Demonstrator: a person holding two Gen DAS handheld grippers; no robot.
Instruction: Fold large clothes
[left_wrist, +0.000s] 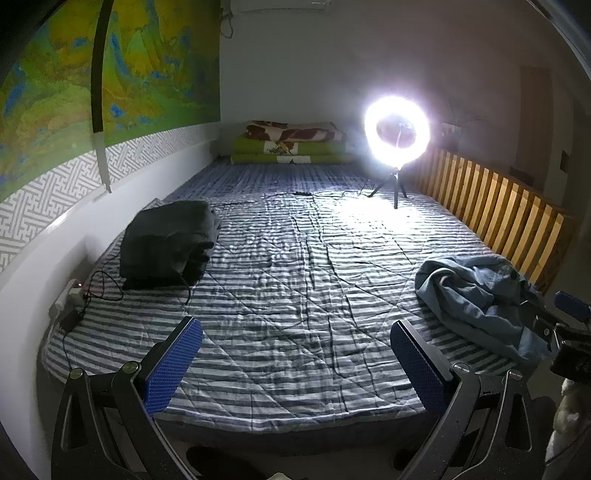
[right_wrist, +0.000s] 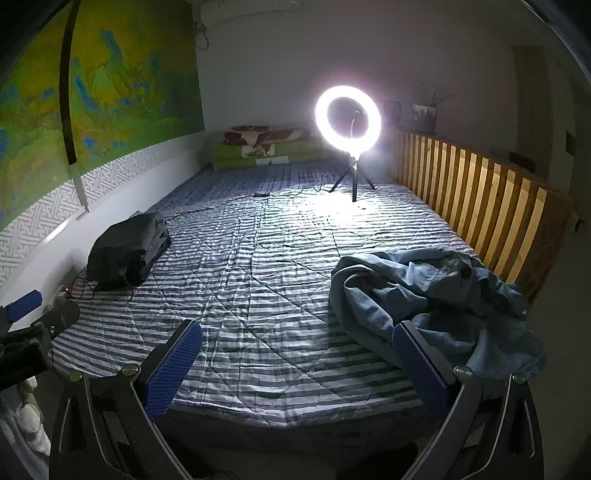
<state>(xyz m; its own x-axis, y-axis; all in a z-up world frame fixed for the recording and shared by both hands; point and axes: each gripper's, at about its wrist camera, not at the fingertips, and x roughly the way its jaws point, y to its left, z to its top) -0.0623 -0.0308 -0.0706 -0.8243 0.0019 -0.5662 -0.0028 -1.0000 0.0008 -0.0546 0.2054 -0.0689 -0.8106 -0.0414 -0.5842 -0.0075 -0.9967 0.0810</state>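
My left tongs (left_wrist: 295, 363) stand spread wide, their blue dimpled pads (left_wrist: 173, 363) holding nothing and touching nothing, poised above the near edge of the bed with its blue-and-white striped quilted cover (left_wrist: 295, 266). My right tongs (right_wrist: 297, 363) gape just as wide, equally empty; the right pad (right_wrist: 417, 363) overlaps the hem of the crumpled light-blue denim-like garment (right_wrist: 424, 291), though I cannot tell whether it touches the cloth. That garment lies in a loose, rumpled heap ahead and to the right of both tongs, near the slatted wooden rail (right_wrist: 472, 195) along the bed's right side. Ahead and to the left of both tongs sits a folded dark grey bundle of cloth (left_wrist: 168, 243), squarish and soft-edged, with thin black cables (left_wrist: 99, 288) looping beside it. Far ahead, a glowing round ring light on a small black tripod (left_wrist: 397, 134) stands on the cover, and folded green and brown-patterned bedding (left_wrist: 291, 146) is stacked against the wall. I can read no writing anywhere.
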